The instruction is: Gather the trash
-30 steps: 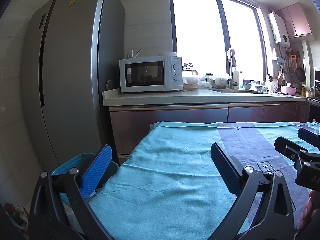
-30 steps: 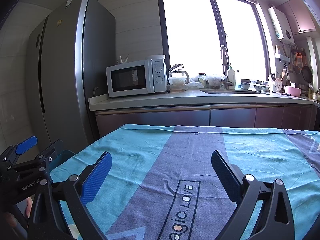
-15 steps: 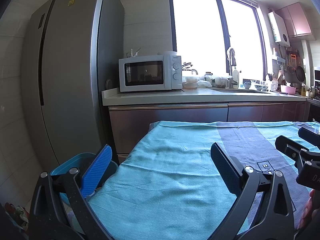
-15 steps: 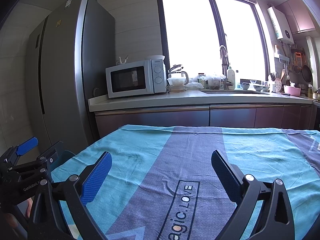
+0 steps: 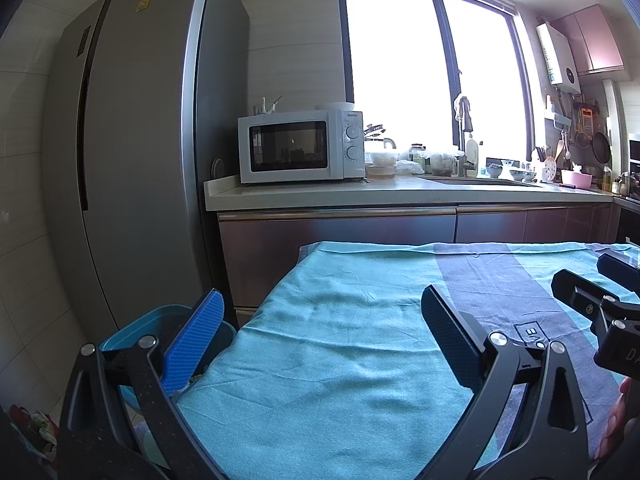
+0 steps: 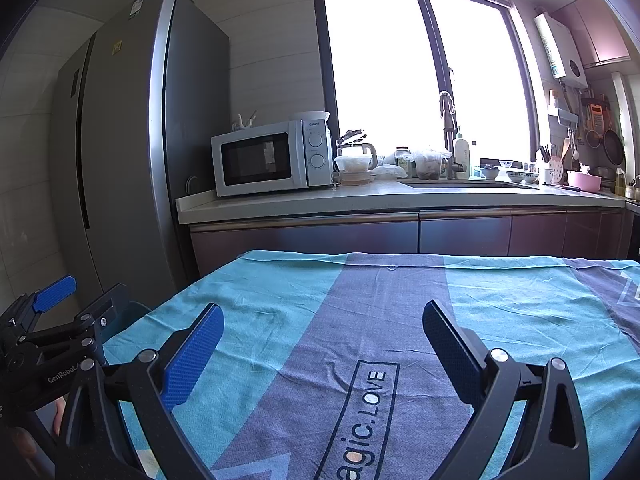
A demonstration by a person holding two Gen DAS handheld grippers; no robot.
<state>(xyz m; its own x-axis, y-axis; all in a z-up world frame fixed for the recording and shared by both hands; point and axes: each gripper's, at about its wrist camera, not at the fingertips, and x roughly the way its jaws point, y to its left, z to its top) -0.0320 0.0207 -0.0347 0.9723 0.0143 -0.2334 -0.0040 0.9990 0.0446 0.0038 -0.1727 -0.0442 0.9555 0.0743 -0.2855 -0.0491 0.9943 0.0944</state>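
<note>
Presently, both tongs are held wide apart over a counter draped with a teal and grey cloth (image 6: 360, 320), and nothing is gripped between either pair of blue pads. The left tongs (image 5: 320, 336) are seen above the cloth's left edge, with the left pad (image 5: 194, 344) hanging past that edge over a blue bin (image 5: 132, 332), which is placed at about 8 o'clock in the left wrist view, just beside the counter and below its top. What the bin holds cannot be made out, as its inside is mostly hidden by the tongs' frame. No loose trash is visible on the cloth in either view. The right tongs (image 6: 322, 344) are held above the grey stripe, where the printed lettering "agic.LOVE" (image 6: 366, 416) is read at 6 o'clock. In the right wrist view the left tongs are seen at 9 o'clock, and in the left wrist view part of the right tongs is seen at 3 o'clock. A tall grey refrigerator (image 5: 140, 160) is stood at 10 o'clock, and a white microwave (image 5: 300, 146) is set on the kitchen worktop (image 6: 360, 200) at 12 o'clock, under a bright window (image 6: 420, 80).
</note>
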